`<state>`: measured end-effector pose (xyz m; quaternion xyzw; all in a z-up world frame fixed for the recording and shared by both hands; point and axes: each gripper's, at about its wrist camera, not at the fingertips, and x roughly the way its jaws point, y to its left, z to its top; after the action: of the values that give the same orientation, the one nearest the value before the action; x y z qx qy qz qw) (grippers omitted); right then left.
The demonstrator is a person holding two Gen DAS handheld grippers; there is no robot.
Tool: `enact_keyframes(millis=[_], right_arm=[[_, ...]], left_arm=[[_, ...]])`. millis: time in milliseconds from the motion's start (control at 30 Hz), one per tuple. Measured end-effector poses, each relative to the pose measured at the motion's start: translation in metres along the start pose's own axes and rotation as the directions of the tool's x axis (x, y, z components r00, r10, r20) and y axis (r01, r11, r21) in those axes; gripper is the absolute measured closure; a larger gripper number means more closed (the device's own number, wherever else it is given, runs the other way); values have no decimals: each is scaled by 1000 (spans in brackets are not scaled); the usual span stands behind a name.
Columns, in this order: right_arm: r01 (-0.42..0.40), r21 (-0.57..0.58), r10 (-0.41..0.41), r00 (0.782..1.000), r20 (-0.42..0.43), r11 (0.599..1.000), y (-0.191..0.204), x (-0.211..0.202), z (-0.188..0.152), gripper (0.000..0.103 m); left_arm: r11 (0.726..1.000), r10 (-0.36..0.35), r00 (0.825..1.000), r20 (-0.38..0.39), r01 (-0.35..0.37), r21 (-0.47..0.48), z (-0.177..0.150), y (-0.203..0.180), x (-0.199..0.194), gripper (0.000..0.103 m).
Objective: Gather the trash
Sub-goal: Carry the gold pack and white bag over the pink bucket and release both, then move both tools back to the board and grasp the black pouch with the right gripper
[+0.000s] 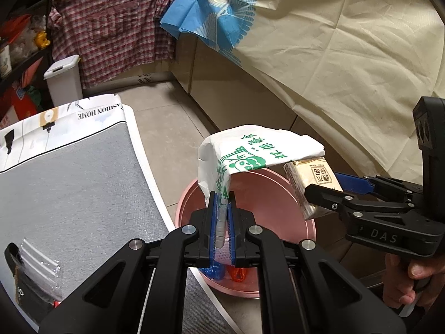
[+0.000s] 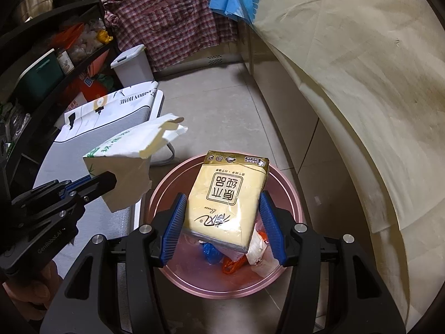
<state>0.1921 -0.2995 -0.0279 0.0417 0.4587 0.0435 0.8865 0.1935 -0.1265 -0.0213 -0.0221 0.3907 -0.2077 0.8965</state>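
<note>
Your left gripper [image 1: 221, 217] is clamped nearly shut on the folded edge of a white paper bag [image 1: 258, 153] with green panda print; the bag fans out toward twelve o'clock, above the pink bin [image 1: 303, 194]. Your right gripper [image 2: 222, 222] grips a yellow tissue pack [image 2: 228, 197] across its width, blue pads pressed against both sides, directly over the pink bin [image 2: 292, 194].

Only the right wrist view looks into the bin: blue, orange and white wrappers [image 2: 236, 256] lie at its bottom, below the pack. It also shows the bag's torn open mouth [image 2: 167, 130] at ten o'clock and your left gripper [image 2: 111, 181] at nine.

Only the left wrist view shows the grey table mat [image 1: 78, 189] at nine o'clock, with clear plastic wrappers [image 1: 41, 261] at eight. There your right gripper [image 1: 325, 183] enters from three o'clock, the pack [image 1: 308, 186] beside the bag, and your hand [image 1: 411, 281] on the handle.
</note>
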Motion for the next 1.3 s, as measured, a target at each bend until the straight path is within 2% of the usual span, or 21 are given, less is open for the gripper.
enact_keyframes(millis=[100, 167, 233, 500, 800, 1033, 1100, 1233, 1300], right_arm=[[31, 8, -31, 1000, -4, 999, -1, 2, 0, 46], [29, 21, -29, 1000, -9, 999, -4, 2, 0, 45], [32, 24, -32, 999, -9, 999, -5, 2, 1, 42], [25, 15, -26, 1000, 15, 1000, -2, -2, 1, 41], [1, -1, -1, 992, 124, 1000, 13, -24, 3, 41], [-71, -69, 83, 980, 179, 995, 56, -36, 4, 47], [-102, -98, 119, 975, 186, 990, 73, -38, 3, 51], [-186, -152, 214, 958, 194, 971, 113, -39, -5, 66], [-225, -186, 260, 946, 191, 956, 135, -37, -11, 68]], left_arm=[[1000, -14, 1000, -5, 14, -5, 0, -1, 3, 90], [999, -29, 1000, 1, 29, -13, 0, 0, 2, 77], [1000, -27, 1000, 5, 27, -11, 0, 1, 1, 77], [1000, -14, 1000, 14, 14, -20, -3, 8, -8, 77], [999, 20, 998, 59, -18, -34, -9, 34, -48, 77], [993, 86, 993, 85, -79, -85, -29, 82, -92, 77], [989, 117, 989, 85, -108, -104, -37, 99, -104, 77], [977, 164, 982, 90, -150, -152, -50, 134, -129, 77], [968, 195, 977, 92, -177, -176, -55, 153, -141, 77]])
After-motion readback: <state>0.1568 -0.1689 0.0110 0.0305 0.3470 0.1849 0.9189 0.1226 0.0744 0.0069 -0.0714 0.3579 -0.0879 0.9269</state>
